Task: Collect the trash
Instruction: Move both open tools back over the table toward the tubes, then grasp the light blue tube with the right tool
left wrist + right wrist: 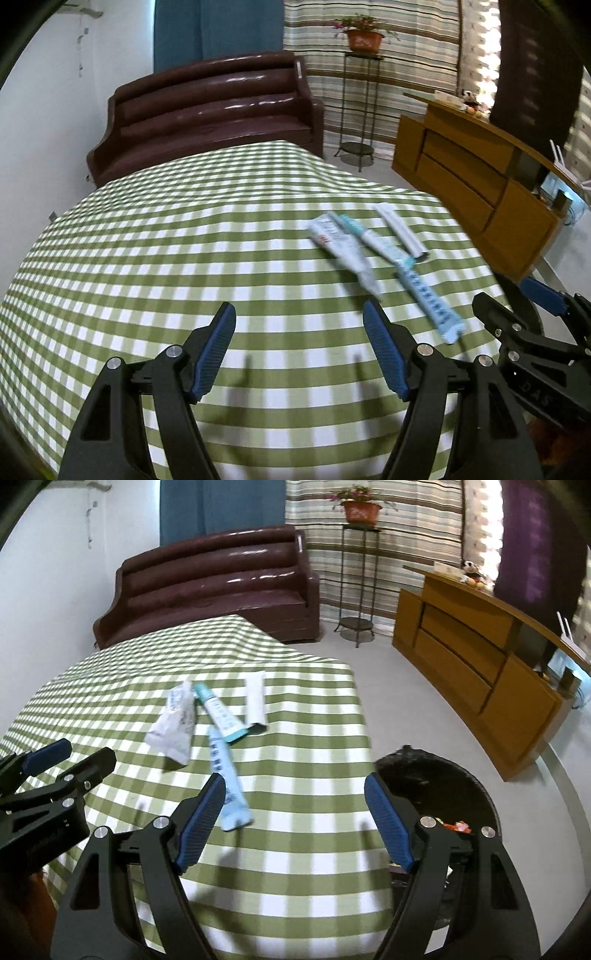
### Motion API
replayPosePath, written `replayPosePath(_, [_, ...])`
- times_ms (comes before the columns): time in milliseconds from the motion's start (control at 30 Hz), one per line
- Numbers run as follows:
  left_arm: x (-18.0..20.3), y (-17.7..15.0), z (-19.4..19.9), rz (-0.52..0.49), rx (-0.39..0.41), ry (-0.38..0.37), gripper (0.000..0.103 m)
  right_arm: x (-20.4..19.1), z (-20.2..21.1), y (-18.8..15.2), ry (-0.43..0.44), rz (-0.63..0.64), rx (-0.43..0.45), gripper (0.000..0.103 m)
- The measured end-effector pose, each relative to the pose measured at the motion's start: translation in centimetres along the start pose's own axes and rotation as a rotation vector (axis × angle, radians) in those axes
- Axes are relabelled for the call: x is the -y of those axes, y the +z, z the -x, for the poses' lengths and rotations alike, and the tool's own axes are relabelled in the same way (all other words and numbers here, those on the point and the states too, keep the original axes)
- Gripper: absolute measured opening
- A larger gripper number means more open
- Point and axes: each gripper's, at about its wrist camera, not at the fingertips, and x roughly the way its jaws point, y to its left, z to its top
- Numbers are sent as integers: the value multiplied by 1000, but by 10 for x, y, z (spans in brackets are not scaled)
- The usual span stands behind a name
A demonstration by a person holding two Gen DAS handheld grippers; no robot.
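Both hand-held grippers, left (299, 319) & right (294, 794), spread wide, empty (over checked tablecloth (147, 240)); 4 tubes (225, 716) ahead.

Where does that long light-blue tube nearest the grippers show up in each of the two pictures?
Left wrist view: light-blue tube lies right of centre on the checked cloth, beyond the right fingertip.
Right wrist view: same tube lies left of centre, beside the left fingertip.
Shared landmark: the brown sofa behind the table.

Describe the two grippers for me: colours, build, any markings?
Both match: the left gripper and right gripper have black plastic frames with triangular cut-outs, silver pivot bolts, and fingers faced with blue ribbed pads. The right gripper's body carries embossed lettering, partly readable as "DAS". No cables or sleeves are visible.
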Motion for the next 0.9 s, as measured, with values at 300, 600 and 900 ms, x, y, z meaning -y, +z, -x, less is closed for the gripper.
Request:
replayPosePath(300, [-31, -2, -4, 45, -12, 33, 69, -24, -13, 5, 16, 46, -32, 65])
replayPosePath(600, [-46, -4, -9, 73, -22, 45, 69, -39, -22, 8, 28, 76, -62, 51])
replayPosePath(900, [-50, -5, -14, 80, -31, 41, 69, -48, -32, 7, 46, 101, -100, 37])
